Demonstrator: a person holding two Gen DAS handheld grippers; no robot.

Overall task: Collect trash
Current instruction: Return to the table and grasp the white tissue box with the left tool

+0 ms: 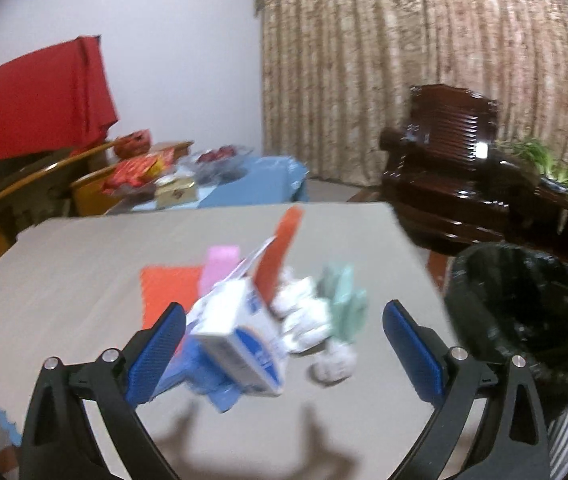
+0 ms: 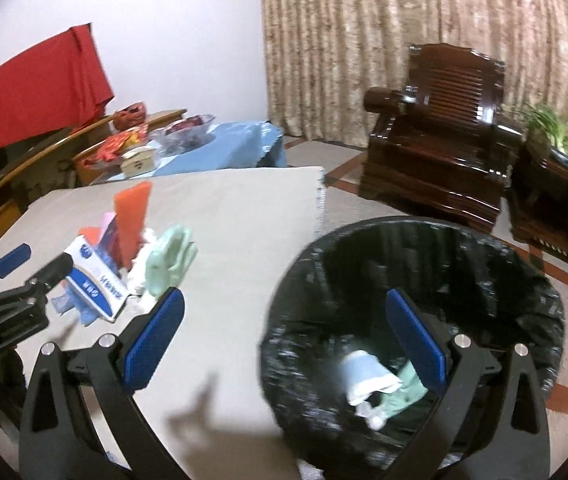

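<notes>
1. Left gripper [image 1: 284, 340]: jaws at full spread, nothing clamped; it hangs over the grey table [image 1: 84, 272], facing the trash pile, and the blue pads touch no item
2. Right gripper [image 2: 284, 340]: jaws equally wide, nothing held; it sits above the near rim of the black-lined bin [image 2: 504, 264]
3. Trash pile on the table: a white-and-blue carton [image 1: 244, 344], an upright orange packet [image 1: 280, 256], a pink piece [image 1: 220, 268], an orange sheet [image 1: 168, 292], crumpled white paper [image 1: 304, 320], a pale green wad [image 1: 348, 304] and blue plastic [image 1: 204, 376], all bunched together and touching
4. Bin contents: a light blue and white wrapper [image 2: 364, 376] and a green scrap [image 2: 400, 396] lie on the bottom
5. The bin stands just beside the table's right edge
6. Both views are motion-blurred; print on the carton is unreadable
</notes>
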